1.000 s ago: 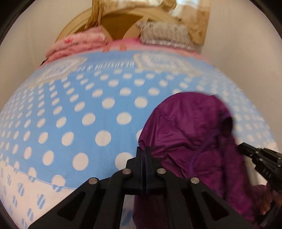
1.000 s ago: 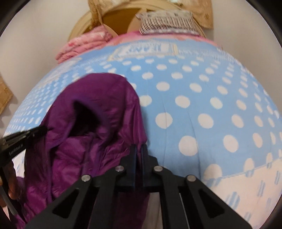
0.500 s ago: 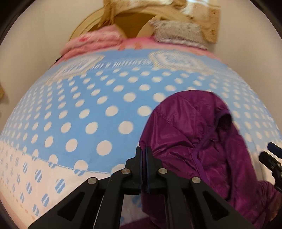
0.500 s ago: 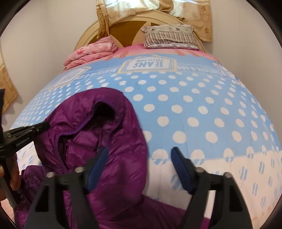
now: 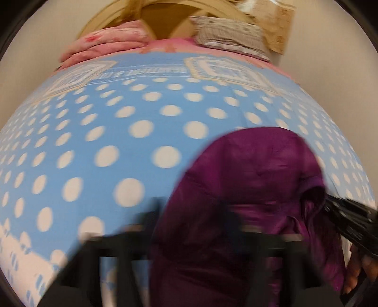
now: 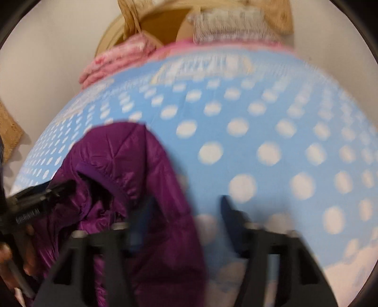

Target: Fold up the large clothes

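Observation:
A purple puffy hooded jacket (image 5: pixel 259 177) (image 6: pixel 122 153) lies crumpled on the near part of the bed. Both views are blurred. My left gripper (image 5: pixel 190 212) is over the jacket's left edge; its jaws stand apart and are opening, with purple fabric between them. My right gripper (image 6: pixel 184 212) is at the jacket's right edge; its blue-padded jaws are apart and closing, with the fabric edge between them and not pinched. Each gripper also shows in the other's view: the right gripper (image 5: pixel 349 219) beside the hood opening, the left gripper (image 6: pixel 40 200) at the far left.
The bed has a blue sheet with white dots (image 5: pixel 118 130) (image 6: pixel 283 141). At its head lie a folded pink blanket (image 5: pixel 106 44) and a striped pillow (image 5: pixel 231 35) against a wooden headboard (image 5: pixel 165 14). Pale walls flank the bed.
Both grippers have dropped closer to the jacket. The left jaws, shut before, now stand apart around fabric. The right jaws sprang wide half a second ago and have since narrowed a little.

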